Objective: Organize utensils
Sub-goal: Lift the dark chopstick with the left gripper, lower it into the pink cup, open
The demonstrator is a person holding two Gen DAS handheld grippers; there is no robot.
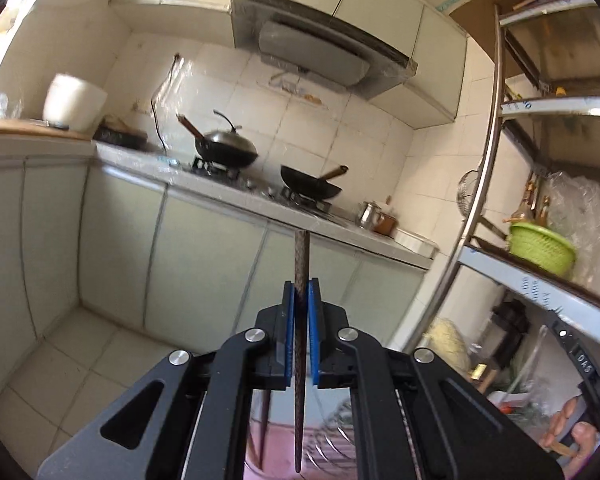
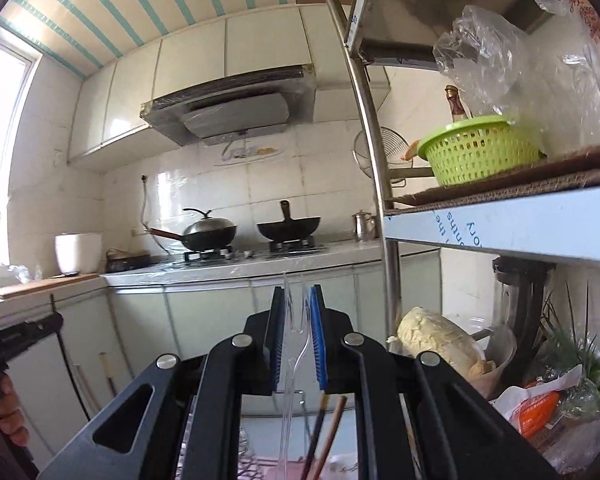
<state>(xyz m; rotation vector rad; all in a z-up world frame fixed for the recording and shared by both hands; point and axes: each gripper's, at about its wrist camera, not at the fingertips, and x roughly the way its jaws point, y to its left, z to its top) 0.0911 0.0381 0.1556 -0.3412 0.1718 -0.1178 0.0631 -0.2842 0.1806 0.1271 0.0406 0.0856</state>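
My left gripper [image 1: 300, 296] is shut on a dark brown patterned chopstick [image 1: 300, 256], which stands upright between the blue pads and runs down past the jaws. My right gripper [image 2: 297, 300] is shut on a clear plastic fork [image 2: 294, 308], tines up, handle hanging down between the fingers. Below the right gripper, two chopsticks [image 2: 324, 432], one dark and one brown, stand over a pink surface. The left gripper body [image 2: 16, 336] with a hand on it shows at the left edge of the right wrist view.
A counter [image 1: 236, 196] with two woks [image 2: 288, 228] on a gas stove runs along the tiled wall. A steel shelf rack [image 2: 500, 220] stands on the right with a green basket [image 2: 480, 148], bags and food. A white pot [image 1: 74, 100] sits at the left.
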